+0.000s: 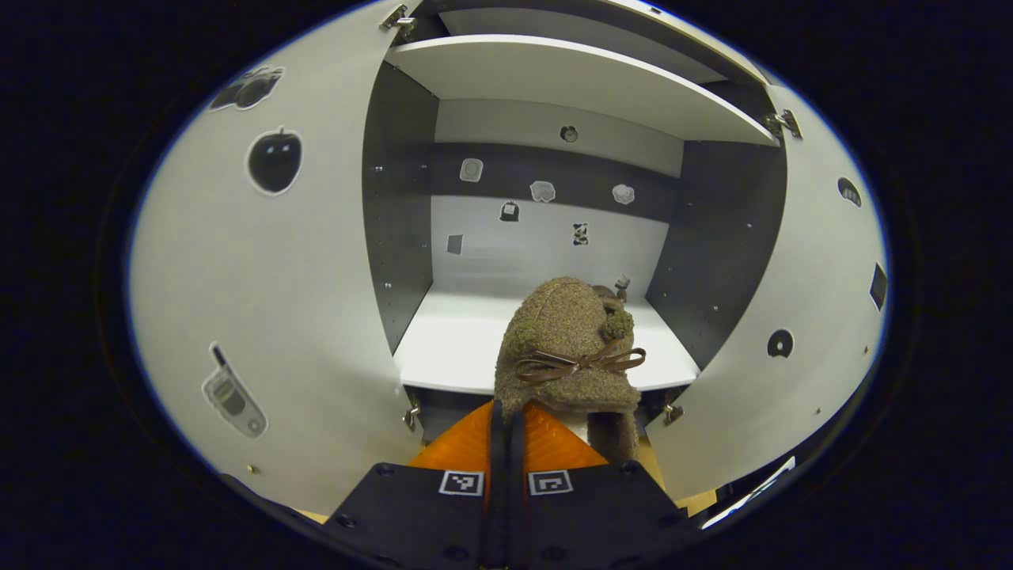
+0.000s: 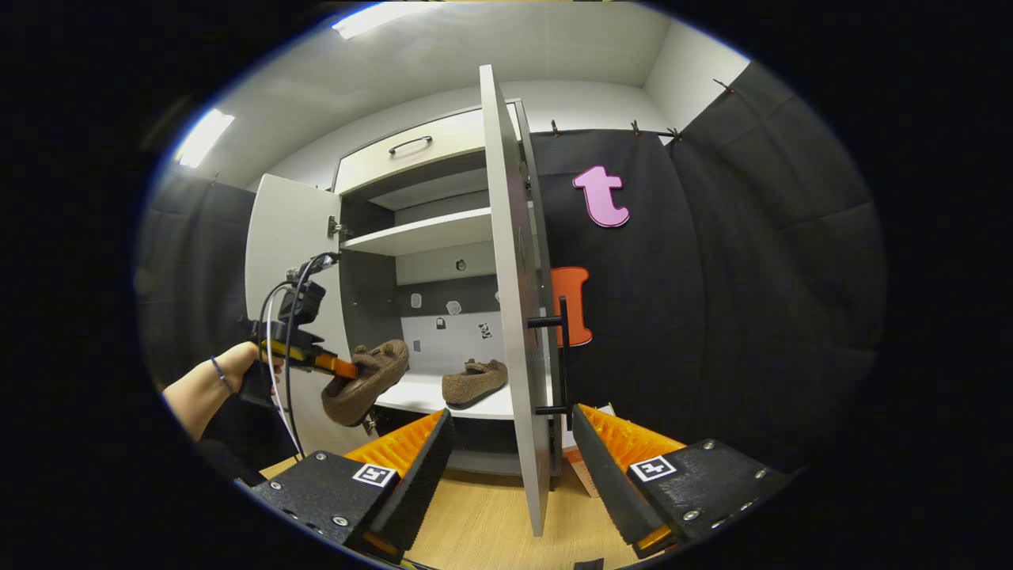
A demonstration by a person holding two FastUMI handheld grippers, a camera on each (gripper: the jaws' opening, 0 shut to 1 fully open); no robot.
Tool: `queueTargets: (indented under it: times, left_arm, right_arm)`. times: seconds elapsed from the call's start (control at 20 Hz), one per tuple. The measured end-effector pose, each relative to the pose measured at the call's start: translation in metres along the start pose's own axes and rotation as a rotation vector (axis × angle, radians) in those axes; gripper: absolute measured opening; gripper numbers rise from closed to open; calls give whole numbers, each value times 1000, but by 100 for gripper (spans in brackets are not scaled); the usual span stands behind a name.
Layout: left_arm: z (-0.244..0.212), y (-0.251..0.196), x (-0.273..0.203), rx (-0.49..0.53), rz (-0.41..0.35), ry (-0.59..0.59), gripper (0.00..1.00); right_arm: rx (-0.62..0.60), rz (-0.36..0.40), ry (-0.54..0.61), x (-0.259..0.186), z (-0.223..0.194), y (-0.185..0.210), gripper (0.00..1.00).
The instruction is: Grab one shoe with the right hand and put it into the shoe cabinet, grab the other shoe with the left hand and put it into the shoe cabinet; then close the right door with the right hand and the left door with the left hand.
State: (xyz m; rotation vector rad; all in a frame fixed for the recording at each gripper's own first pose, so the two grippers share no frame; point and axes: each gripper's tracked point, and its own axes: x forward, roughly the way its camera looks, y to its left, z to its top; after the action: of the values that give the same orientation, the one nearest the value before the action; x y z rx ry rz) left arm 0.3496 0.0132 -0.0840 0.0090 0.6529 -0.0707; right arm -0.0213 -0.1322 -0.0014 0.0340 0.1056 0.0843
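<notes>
My left gripper point(image 1: 506, 427) is shut on a brown fuzzy shoe point(image 1: 571, 348) with a thin bow, held toe-forward just in front of the cabinet's lower shelf point(image 1: 451, 348). In the right gripper view the same shoe point(image 2: 366, 381) hangs from the left gripper point(image 2: 348, 370), held by a hand point(image 2: 237, 366), at the shelf's front edge. The other brown shoe point(image 2: 475, 381) lies on that shelf point(image 2: 419, 393) toward the right. My right gripper point(image 2: 510, 443) is open, with the edge of the open right door point(image 2: 510, 317) standing between its fingers.
Both cabinet doors stand open: the left door point(image 1: 261, 301) and the right door point(image 1: 799, 317) flank the opening. An upper shelf point(image 1: 578, 79) spans above. The right door carries a black bar handle point(image 2: 562, 356). A wooden floor point(image 2: 491, 522) lies below; a drawer point(image 2: 411, 154) sits on top.
</notes>
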Motion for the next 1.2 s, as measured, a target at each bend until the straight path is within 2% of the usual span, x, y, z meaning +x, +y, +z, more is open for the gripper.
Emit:
queueTargets:
  times: [0.25,0.45,0.6,0.8,1.05,1.1,1.2]
  left_arm:
    - [54,2,84,27,-14,-15,6]
    - [42,5,164,-8,-43,46,7]
    - [23,6,206,-28,-58,102,6]
    - [11,15,233,-19,-37,130,5]
    - [17,15,227,-21,-52,109,10]
    - [25,20,223,-12,-30,76,15]
    - [41,21,206,13,-21,22,57]
  right_arm:
    - [-2,-103,-21,1,5,-14,92]
    - [-16,-176,-46,6,9,-20,92]
    - [-26,-218,-56,7,10,-22,92]
    - [-42,-254,-49,10,9,-23,92]
    - [-15,-251,-34,15,6,-22,92]
    - [-15,-244,-31,15,5,-22,92]
    - [-14,-235,-28,14,5,-23,92]
